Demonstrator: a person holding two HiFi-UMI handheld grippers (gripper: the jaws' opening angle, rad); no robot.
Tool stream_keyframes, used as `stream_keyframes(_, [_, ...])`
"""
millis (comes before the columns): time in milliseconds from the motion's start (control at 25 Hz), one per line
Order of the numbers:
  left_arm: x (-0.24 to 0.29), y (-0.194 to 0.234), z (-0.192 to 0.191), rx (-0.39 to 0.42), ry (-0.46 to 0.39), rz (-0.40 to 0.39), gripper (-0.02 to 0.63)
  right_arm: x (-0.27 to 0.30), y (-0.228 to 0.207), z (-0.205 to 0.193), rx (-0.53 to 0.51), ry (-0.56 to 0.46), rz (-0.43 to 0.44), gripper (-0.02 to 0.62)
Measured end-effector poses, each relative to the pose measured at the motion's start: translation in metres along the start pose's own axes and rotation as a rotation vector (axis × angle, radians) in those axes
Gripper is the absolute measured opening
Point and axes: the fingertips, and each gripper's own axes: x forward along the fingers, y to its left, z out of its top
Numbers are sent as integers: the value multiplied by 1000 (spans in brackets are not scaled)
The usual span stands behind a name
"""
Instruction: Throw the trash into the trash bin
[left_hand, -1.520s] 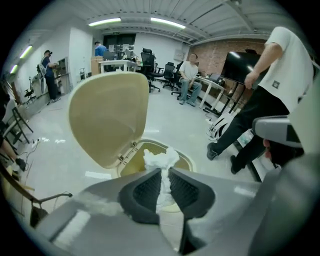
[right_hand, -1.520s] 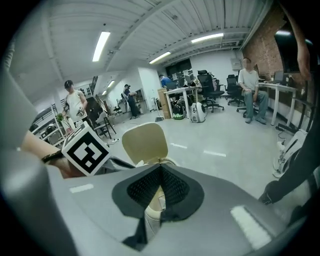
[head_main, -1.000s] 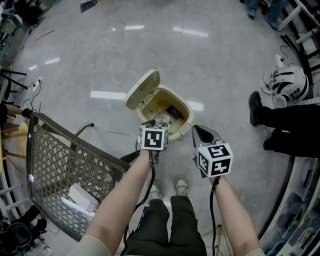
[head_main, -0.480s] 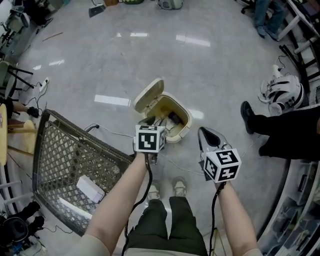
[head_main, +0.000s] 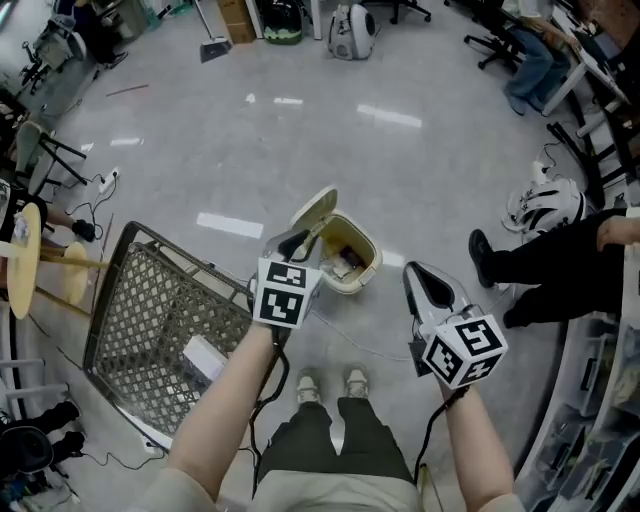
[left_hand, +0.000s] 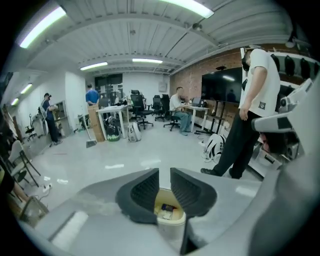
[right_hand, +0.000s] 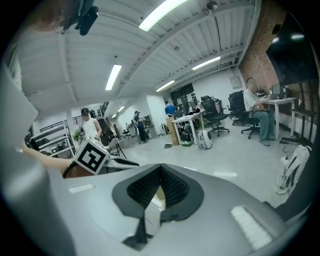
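Note:
The cream trash bin (head_main: 352, 262) stands on the floor with its lid (head_main: 314, 212) tipped open, and trash (head_main: 345, 262) lies inside. My left gripper (head_main: 294, 241) hovers well above the bin's near left rim. In the left gripper view its jaws (left_hand: 165, 173) are closing with a narrow gap; nothing is between them, and the bin (left_hand: 170, 220) shows through far below. My right gripper (head_main: 420, 274) hangs to the right of the bin. In the right gripper view it (right_hand: 160, 168) is shut with nothing held, and the left gripper's marker cube (right_hand: 91, 155) shows at left.
A wire shopping cart (head_main: 150, 300) with a white box (head_main: 204, 358) in it stands left of me. A cable (head_main: 350, 338) runs across the floor past my shoes (head_main: 330, 384). A person in black trousers (head_main: 555, 262) and a white backpack (head_main: 545, 204) are at right. Stools (head_main: 30, 262) stand at left.
Both grippers have risen away from the bin, which now looks smaller and farther below. The left jaws have narrowed and hold nothing. The right jaws stayed shut.

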Motion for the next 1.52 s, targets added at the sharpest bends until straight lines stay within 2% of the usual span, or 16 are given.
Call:
stream_keyframes(200, [-76, -11, 56, 67, -131, 17, 57, -52, 43, 62, -27, -82, 55, 3])
stream_keyframes(520, [-217, -29, 122, 214, -307, 78, 21, -136, 115, 133, -59, -187, 105, 3])
stream_keyframes(640, [-257, -30, 135, 217, -369, 89, 12, -156, 136, 152, -104, -224, 115, 3])
stream_keyframes(840, [-319, -39, 139, 187, -389, 105, 6, -189, 173, 173, -152, -247, 146, 3])
stream_keyframes(960, [-349, -50, 147, 154, -440, 109, 3, -206, 188, 186, -167, -258, 164, 3])
stream_keyframes(1080, [-372, -58, 144, 163, -462, 113, 3, -213, 200, 191, -189, -266, 186, 3])
stream_keyframes(1240, [-389, -57, 140, 178, -467, 134, 3, -215, 204, 195, -231, -272, 188, 3])
stream_keyframes(1520, [-397, -40, 146, 155, -443, 165, 3, -208, 208, 208, -234, -257, 203, 3])
